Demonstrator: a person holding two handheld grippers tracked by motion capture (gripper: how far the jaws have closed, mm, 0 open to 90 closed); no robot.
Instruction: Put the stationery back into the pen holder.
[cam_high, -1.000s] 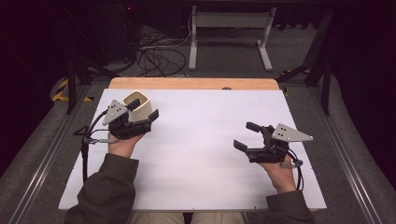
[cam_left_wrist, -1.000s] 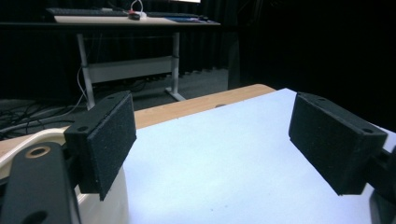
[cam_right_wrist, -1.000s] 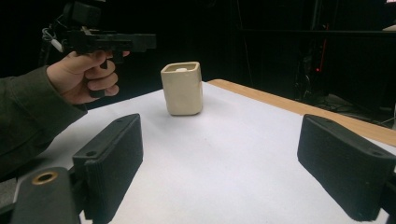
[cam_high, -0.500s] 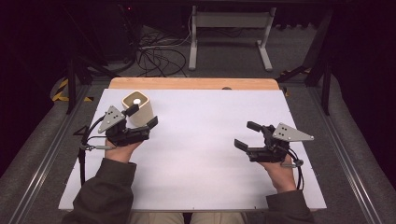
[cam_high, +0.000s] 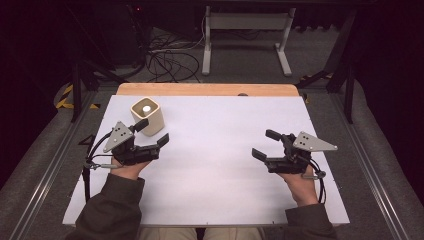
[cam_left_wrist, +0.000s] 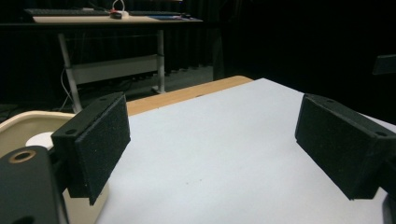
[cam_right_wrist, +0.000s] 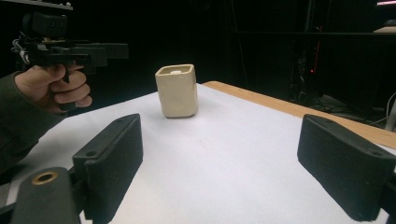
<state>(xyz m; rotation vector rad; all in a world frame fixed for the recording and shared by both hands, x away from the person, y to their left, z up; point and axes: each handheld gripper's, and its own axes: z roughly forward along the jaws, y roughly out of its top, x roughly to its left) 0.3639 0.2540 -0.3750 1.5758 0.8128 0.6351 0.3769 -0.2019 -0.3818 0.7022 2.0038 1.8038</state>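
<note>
High view shows a cream cup (cam_high: 148, 115) upright at the table's (cam_high: 220, 165) far-left, just beyond the left gripper (cam_high: 152, 132), whose jaws gape empty. Right gripper (cam_high: 265, 145) waits released, well apart. Likely next: a fresh approach to the cup.

Two hand-held black tongs, left tongs (cam_high: 152, 133) and right tongs (cam_high: 266, 143), each with a matte black body, a grey three-cornered plate bearing small dark holes on top, and a thin black cable trailing behind. The rectangular black pads (cam_left_wrist: 100, 142) are coarse-textured, with a brass-rimmed hole near the base. Both forearms wear dark olive sleeves (cam_high: 112, 210).
</note>
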